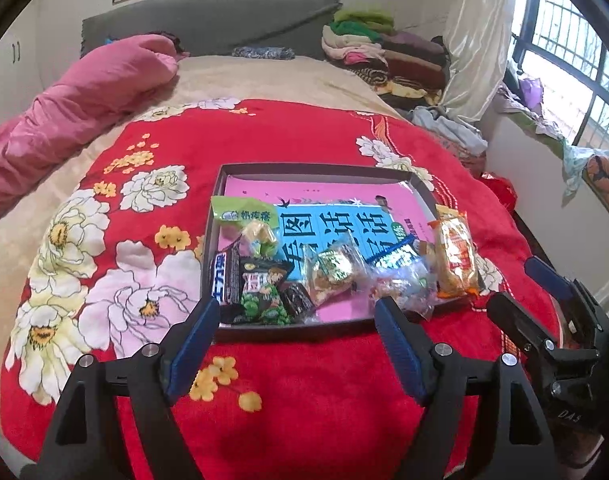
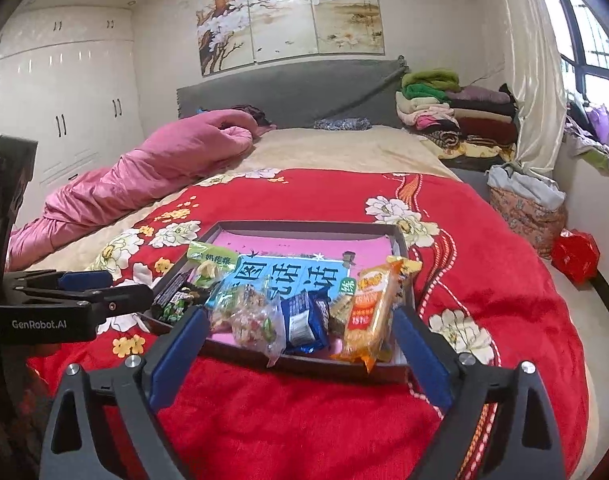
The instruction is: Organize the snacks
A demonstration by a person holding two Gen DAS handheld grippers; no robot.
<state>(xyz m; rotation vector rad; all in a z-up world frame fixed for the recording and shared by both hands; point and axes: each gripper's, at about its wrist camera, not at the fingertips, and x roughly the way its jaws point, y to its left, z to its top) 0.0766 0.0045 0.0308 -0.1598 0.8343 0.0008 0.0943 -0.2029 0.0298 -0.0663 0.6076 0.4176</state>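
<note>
A shallow dark box (image 1: 316,169) lies on the red flowered blanket (image 1: 264,140), with a pink and blue book flat inside it. Several snack packets crowd its near edge: a green bag (image 1: 240,211), a black-and-green packet (image 1: 264,288), a clear bag of sweets (image 2: 256,322), a blue packet (image 2: 304,318) and an orange packet (image 2: 370,312) leaning on the right wall. My left gripper (image 1: 296,306) stands open just short of the box's near rim, nothing between its pads. My right gripper (image 2: 300,314) is open too, wide, in front of the same rim (image 2: 304,226) and holding nothing.
A rolled pink quilt (image 2: 144,176) lies along the bed's left side. Folded clothes (image 2: 456,116) are piled at the headboard's right. A red bag (image 2: 574,254) and a cloth bundle (image 2: 524,208) sit on the floor right of the bed, under the window.
</note>
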